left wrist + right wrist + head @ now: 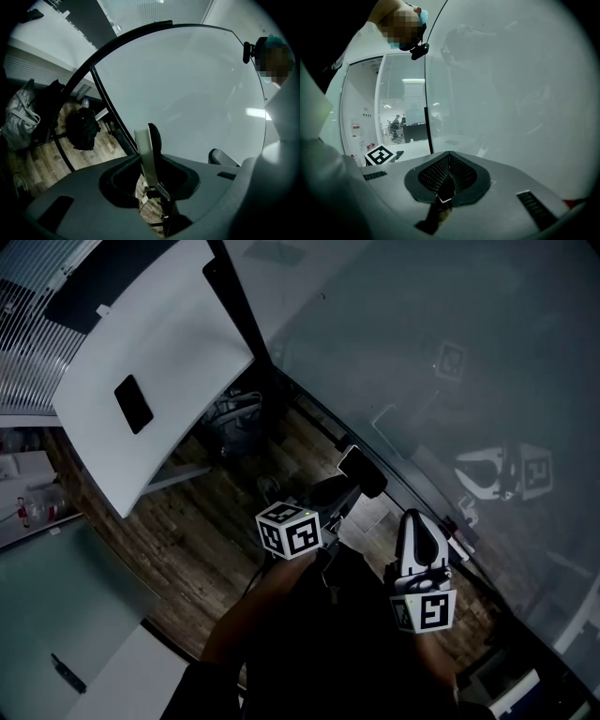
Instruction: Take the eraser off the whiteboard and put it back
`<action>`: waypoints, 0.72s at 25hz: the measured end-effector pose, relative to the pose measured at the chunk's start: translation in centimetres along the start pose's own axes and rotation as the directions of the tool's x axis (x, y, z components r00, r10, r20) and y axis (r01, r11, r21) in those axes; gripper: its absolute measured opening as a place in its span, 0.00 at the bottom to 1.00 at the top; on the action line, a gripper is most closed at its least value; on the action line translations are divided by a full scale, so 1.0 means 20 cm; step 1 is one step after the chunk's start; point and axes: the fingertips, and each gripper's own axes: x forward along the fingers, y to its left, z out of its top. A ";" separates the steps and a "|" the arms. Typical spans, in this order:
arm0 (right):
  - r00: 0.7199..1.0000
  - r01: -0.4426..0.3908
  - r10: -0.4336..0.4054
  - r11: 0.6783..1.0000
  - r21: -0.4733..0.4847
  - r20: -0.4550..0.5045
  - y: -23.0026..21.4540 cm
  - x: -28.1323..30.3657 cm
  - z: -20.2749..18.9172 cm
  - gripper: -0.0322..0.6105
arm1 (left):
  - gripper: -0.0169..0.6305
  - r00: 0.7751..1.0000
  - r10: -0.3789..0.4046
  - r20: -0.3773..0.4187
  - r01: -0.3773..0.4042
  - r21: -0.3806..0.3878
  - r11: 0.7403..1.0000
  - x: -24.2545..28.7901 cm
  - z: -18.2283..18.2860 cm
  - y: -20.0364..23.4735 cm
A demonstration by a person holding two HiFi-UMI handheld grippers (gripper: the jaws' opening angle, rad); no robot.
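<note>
Pale flat eraser (143, 154), dark rounded backing, in left gripper (349, 476)

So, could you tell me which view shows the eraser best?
The left gripper view: the eraser sits close, edge-on, gripped in the left gripper. The head view shows it small and dark; the right gripper view misses it.

A white worktop (169, 334) carries a small black slab (133, 404), possibly a phone. Beneath it runs a wood-plank floor (202, 521). A black backpack (82, 127) sits near a pale grey bag (19, 117).
</note>
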 end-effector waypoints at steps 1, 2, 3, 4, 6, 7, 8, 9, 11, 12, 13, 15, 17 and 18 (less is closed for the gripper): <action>1.000 0.000 0.000 1.000 0.002 -0.003 0.00 0.00 -0.01 0.07 | 0.21 1.000 -0.001 0.001 0.001 -0.005 1.000 0.00 0.00 0.00; 1.000 -0.002 0.002 1.000 0.004 -0.005 0.00 -0.01 -0.02 0.07 | 0.21 1.000 -0.002 0.002 0.002 -0.009 1.000 0.00 0.00 0.01; 1.000 -0.004 0.005 1.000 0.005 -0.006 0.00 -0.01 -0.03 0.07 | 0.21 1.000 -0.003 0.002 0.003 -0.012 1.000 0.01 0.00 0.01; 1.000 -0.004 0.004 1.000 0.004 -0.007 0.00 -0.01 -0.03 0.07 | 0.21 1.000 -0.005 0.002 0.005 -0.015 1.000 0.01 0.01 0.01; 1.000 0.004 -0.004 1.000 0.003 -0.005 0.00 0.00 -0.02 0.07 | 0.21 1.000 -0.009 -0.001 0.009 -0.022 1.000 0.02 0.01 0.02; 1.000 0.005 -0.005 1.000 0.006 -0.003 0.00 0.00 -0.03 0.07 | 0.21 1.000 -0.011 -0.004 0.011 -0.023 1.000 0.02 0.01 0.02; 1.000 0.005 -0.005 1.000 0.009 -0.001 -0.01 0.00 -0.03 0.07 | 0.21 1.000 -0.013 -0.006 0.012 -0.023 1.000 0.02 0.01 0.02; 1.000 0.006 -0.006 1.000 0.009 -0.002 -0.01 0.00 -0.03 0.07 | 0.21 1.000 -0.014 -0.008 0.014 -0.023 1.000 0.02 0.01 0.02; 1.000 0.012 -0.012 1.000 0.004 -0.012 0.00 0.02 -0.02 0.07 | 0.21 1.000 -0.017 -0.011 0.017 -0.026 1.000 0.03 0.01 0.01; 1.000 0.014 -0.014 1.000 0.003 -0.014 0.00 0.02 -0.01 0.07 | 0.21 1.000 -0.019 -0.012 0.018 -0.030 0.999 0.03 0.02 0.01; 1.000 0.015 -0.015 1.000 0.002 -0.014 0.00 0.03 -0.01 0.07 | 0.21 1.000 -0.021 -0.013 0.020 -0.033 0.999 0.04 0.02 0.01; 1.000 0.017 -0.017 1.000 0.002 -0.010 0.00 0.03 0.00 0.07 | 0.21 1.000 -0.023 -0.019 0.022 -0.036 0.999 0.04 0.02 0.01; 1.000 0.017 -0.017 1.000 0.002 -0.006 0.00 0.03 0.00 0.07 | 0.21 0.999 -0.025 -0.025 0.024 -0.039 0.999 0.05 0.02 0.00; 1.000 0.016 -0.016 1.000 0.006 -0.006 -0.01 0.03 -0.01 0.07 | 0.21 0.999 -0.026 -0.028 0.025 -0.042 0.999 0.06 0.02 0.00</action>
